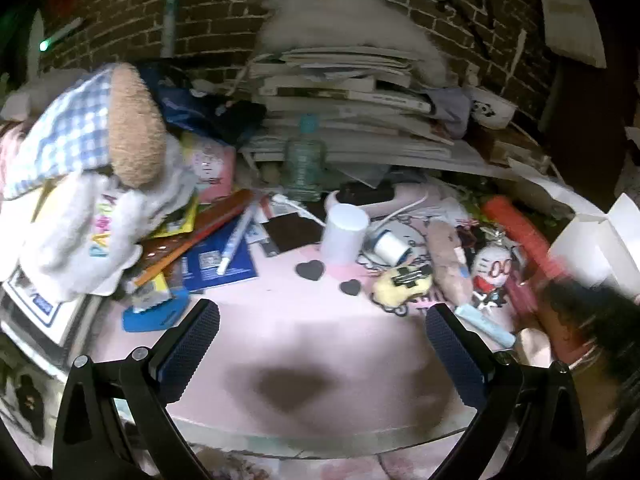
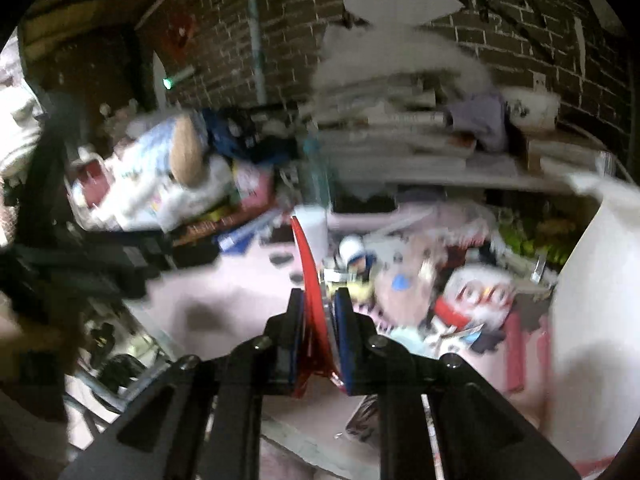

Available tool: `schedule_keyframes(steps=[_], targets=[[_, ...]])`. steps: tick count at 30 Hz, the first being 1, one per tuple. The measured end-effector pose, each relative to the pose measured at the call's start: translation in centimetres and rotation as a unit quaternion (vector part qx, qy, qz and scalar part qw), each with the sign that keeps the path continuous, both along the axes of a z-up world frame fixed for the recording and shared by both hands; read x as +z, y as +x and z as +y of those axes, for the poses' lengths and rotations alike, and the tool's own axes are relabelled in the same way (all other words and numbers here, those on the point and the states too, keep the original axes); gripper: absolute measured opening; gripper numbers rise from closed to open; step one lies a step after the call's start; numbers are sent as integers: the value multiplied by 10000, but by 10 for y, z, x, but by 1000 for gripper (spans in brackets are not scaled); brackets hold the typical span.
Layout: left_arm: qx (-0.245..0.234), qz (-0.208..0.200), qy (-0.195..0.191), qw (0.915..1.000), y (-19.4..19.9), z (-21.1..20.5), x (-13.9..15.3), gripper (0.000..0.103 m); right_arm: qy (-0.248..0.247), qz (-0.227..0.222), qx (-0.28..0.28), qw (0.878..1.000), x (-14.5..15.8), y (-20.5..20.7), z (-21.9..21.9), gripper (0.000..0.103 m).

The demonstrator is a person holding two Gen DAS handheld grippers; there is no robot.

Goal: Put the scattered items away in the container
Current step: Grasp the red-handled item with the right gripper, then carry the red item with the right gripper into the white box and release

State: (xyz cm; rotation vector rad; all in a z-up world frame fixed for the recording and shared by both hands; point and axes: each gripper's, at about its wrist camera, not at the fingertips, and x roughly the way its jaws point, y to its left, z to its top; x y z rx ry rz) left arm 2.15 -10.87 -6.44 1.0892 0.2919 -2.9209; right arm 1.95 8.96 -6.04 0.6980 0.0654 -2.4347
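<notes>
Right gripper [image 2: 318,312] is clamped on a thin red card [image 2: 308,276], pinched at its lower part, so the card stands on edge and its long axis runs up the middle of the right wrist view, slightly curved. Which thing serves as the container I cannot tell for sure; a white box [image 2: 588,280] fills the right edge of that frame, so the likely path for the card is rightward, and the right hand is the nearer one. Between card and box lies a heap: a doll with round glasses [image 2: 476,300], a pale blue strip and other small bits, blurred here.

Left gripper [image 1: 320,344] stands wide and empty over the bare pink mat [image 1: 304,332] in the lower middle of the left wrist view. Ahead of it sit a white cup [image 1: 344,234], two dark hearts [image 1: 310,270] and a yellow plush [image 1: 402,286]; upper left, a stuffed toy [image 1: 100,168] tops a pile.
</notes>
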Motion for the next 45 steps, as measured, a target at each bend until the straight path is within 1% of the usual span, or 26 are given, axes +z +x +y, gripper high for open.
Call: schedule_keyframes(steps=[3, 5, 7, 9, 11, 14, 16, 20, 23, 28, 31, 36, 39, 43, 44, 45], targets=[[-162, 1, 75, 9998, -5, 7, -3, 103, -75, -92, 192, 9997, 41, 0, 37, 13], [-261, -41, 109, 9996, -11, 12, -6, 103, 40, -215, 224, 9995, 63, -2, 65, 13], [-380, -63, 258, 9989, -15, 16, -8, 103, 315, -332, 151, 9988, 83, -3, 95, 13], [-548, -32, 532, 9971, -21, 19, -11, 103, 651, -437, -156, 9968, 98, -7, 124, 13], [-636, -34, 674, 9957, -26, 22, -13, 103, 936, -666, -371, 9927, 102, -14, 144, 13], [-613, -141, 535, 9966, -32, 29, -18, 103, 1252, -1279, -563, 9822, 96, -30, 169, 13], [-642, -188, 484, 9966, -35, 33, -20, 103, 1413, -1600, -615, 9750, 89, -40, 178, 13], [-736, -254, 507, 9957, -39, 39, -25, 103, 1759, -2152, -727, 9578, 70, -61, 187, 13], [-781, -304, 446, 9955, -43, 42, -29, 103, 2031, -2427, -768, 9455, 56, -77, 185, 13], [-865, -466, 421, 9943, -53, 44, -38, 103, 2466, -2637, -768, 9294, 42, -93, 180, 13], [-849, -527, 422, 9941, -58, 43, -45, 103, 2602, -2773, -762, 9217, 34, -100, 179, 13], [-952, -570, 291, 9934, -65, 50, -51, 103, 2765, -3013, -726, 9097, 21, -104, 181, 13], [-979, -585, 213, 9932, -69, 54, -53, 103, 2835, -3061, -765, 9056, 18, -105, 183, 14], [-1005, -561, 127, 9933, -75, 58, -52, 103, 2868, -3018, -788, 9058, 21, -105, 186, 14], [-1007, -564, 87, 9933, -77, 58, -53, 103, 2873, -2999, -793, 9062, 22, -105, 187, 16], [-991, -573, 36, 9934, -79, 59, -53, 103, 2866, -2966, -812, 9074, 24, -103, 188, 23]])
